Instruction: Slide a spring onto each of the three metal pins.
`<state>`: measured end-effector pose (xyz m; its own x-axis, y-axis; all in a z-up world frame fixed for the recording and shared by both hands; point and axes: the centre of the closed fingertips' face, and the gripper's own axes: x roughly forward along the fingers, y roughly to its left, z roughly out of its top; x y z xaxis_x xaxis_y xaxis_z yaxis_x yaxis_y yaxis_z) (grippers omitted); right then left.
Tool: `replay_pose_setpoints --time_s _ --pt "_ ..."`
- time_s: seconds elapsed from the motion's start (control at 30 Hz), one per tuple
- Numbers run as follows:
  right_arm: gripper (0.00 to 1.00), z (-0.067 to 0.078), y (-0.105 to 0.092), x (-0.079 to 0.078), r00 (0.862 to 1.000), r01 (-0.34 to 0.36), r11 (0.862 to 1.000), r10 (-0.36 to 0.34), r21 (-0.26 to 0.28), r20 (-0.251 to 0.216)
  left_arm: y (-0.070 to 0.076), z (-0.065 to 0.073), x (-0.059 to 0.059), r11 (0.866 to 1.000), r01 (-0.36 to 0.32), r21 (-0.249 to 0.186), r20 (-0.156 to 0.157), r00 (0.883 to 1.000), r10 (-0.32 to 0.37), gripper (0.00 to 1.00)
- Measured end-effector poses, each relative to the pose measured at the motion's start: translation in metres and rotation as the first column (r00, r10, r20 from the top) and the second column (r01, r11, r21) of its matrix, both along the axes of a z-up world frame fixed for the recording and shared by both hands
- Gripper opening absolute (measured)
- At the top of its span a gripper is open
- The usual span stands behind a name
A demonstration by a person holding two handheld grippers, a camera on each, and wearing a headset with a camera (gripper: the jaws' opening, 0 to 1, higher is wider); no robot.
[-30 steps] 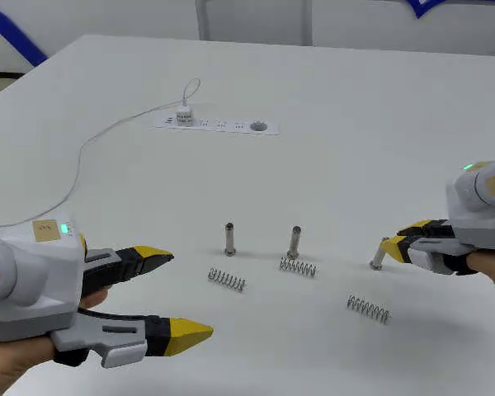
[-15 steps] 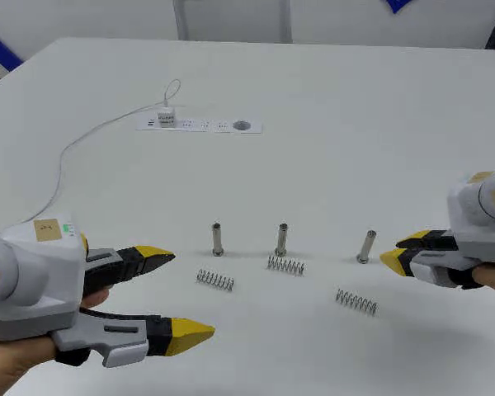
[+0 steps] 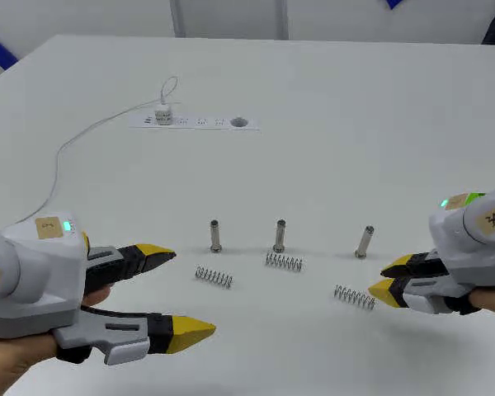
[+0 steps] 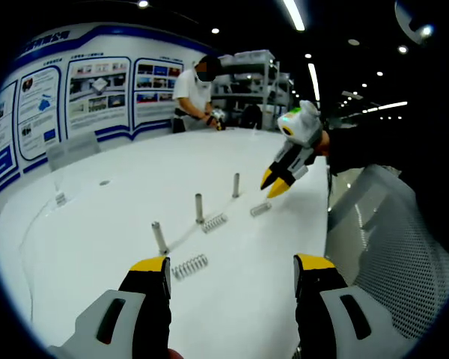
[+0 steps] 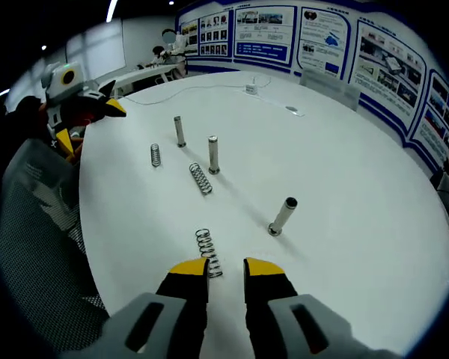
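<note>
Nearest the front edge of the white table [image 3: 379, 107], toward its left corner, we saw the left gripper [image 3: 192, 291] with its yellow-tipped jaws spread wide and nothing between them. Toward the right edge, the right gripper [image 3: 378, 280] had its jaws a narrow gap apart, gripping nothing. Its tips were just beside one end of the right spring [image 3: 352, 297], which lay flat on the table. Slightly farther in, the left spring [image 3: 213, 277] and the middle spring [image 3: 284, 262] also lay flat, each just in front of a pin. Behind them the left pin [image 3: 215, 236], middle pin [image 3: 280, 236] and right pin [image 3: 365, 242] stood in a row, all bare. Well beyond, toward the far edge, we saw a white power strip [image 3: 194, 122] with a cable [image 3: 74, 153] trailing toward the left edge
</note>
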<state>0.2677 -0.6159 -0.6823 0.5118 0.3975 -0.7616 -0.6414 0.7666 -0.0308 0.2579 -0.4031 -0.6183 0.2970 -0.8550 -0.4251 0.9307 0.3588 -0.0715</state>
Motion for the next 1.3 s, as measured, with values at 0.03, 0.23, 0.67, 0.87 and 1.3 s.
replay_pose_setpoints --time_s 0.03,0.23,0.67,0.87,1.3 --pt "0.19 -0.001 0.001 -0.001 1.000 -0.011 1.000 0.010 -0.002 -0.005 0.000 0.000 0.000 1.000 0.000 0.000 0.000 1.000 0.000 0.68" --pt "0.19 -0.014 0.007 -0.008 0.994 -0.095 0.995 0.093 -0.042 -0.052 -0.001 -0.001 -0.002 1.000 0.004 0.008 0.001 1.000 -0.004 0.68" --pt "0.16 -0.029 0.008 -0.008 0.975 -0.199 0.976 0.189 -0.087 -0.113 -0.003 -0.001 -0.005 1.000 0.016 0.024 0.006 1.000 -0.016 0.68" --pt "0.12 -0.031 0.010 -0.007 0.970 -0.209 0.975 0.198 -0.068 -0.140 -0.005 0.000 -0.006 0.999 0.028 0.030 0.008 1.000 -0.028 0.68" --pt "0.11 -0.018 0.014 -0.011 0.971 -0.208 0.975 0.197 -0.075 -0.135 -0.030 -0.002 -0.013 0.989 0.141 0.051 0.002 0.990 -0.142 0.64"
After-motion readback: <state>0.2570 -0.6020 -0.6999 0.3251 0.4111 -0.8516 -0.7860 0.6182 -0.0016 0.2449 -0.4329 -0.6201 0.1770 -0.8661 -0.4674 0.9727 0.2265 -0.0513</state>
